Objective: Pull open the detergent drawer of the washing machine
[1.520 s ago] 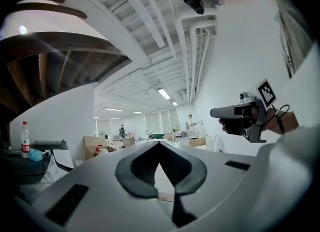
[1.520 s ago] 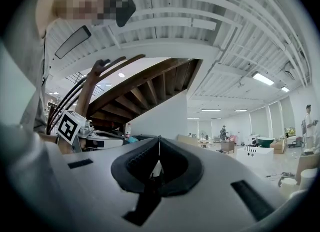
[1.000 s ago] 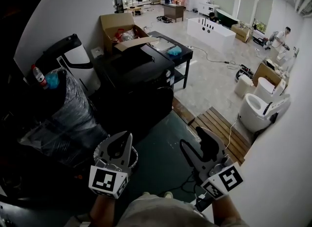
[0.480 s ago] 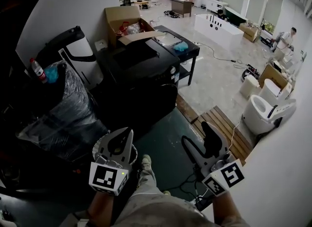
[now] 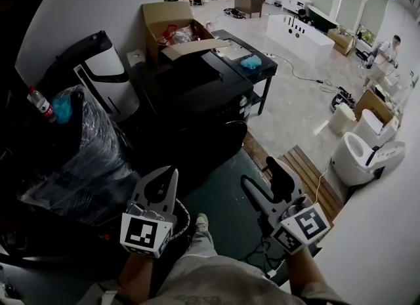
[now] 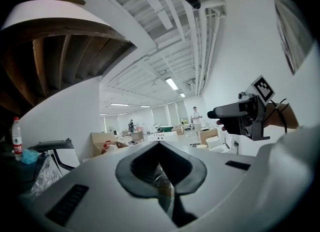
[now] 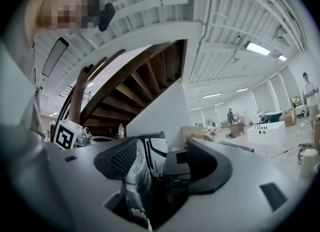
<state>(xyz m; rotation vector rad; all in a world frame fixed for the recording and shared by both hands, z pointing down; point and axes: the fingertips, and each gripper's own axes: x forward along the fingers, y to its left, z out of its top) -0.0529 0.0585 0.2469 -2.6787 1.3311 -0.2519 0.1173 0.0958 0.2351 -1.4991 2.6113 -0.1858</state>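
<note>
The black washing machine (image 5: 197, 97) stands ahead of me beside the white wall, its control panel with a round knob (image 5: 244, 101) on the right of its front. I cannot make out the detergent drawer on the dark front. Both grippers hover low in the head view, well short of the machine. My left gripper (image 5: 172, 174) has its white jaws together at the tips, with nothing held. My right gripper (image 5: 268, 182) is open and empty. The right gripper view shows the machine (image 7: 176, 168) in the gap of the right gripper (image 7: 160, 163).
A plastic-wrapped bundle (image 5: 79, 146) with a bottle (image 5: 39, 103) stands left of the machine, and a white-and-black appliance (image 5: 105, 74) behind it. An open cardboard box (image 5: 172, 25) and a black table (image 5: 256, 64) lie beyond. To the right are a wooden pallet (image 5: 305, 172) and a toilet (image 5: 364, 159).
Both grippers and the head view have moved forward toward the washing machine. The right jaws stand slightly wider. A shoe now shows between the grippers.
</note>
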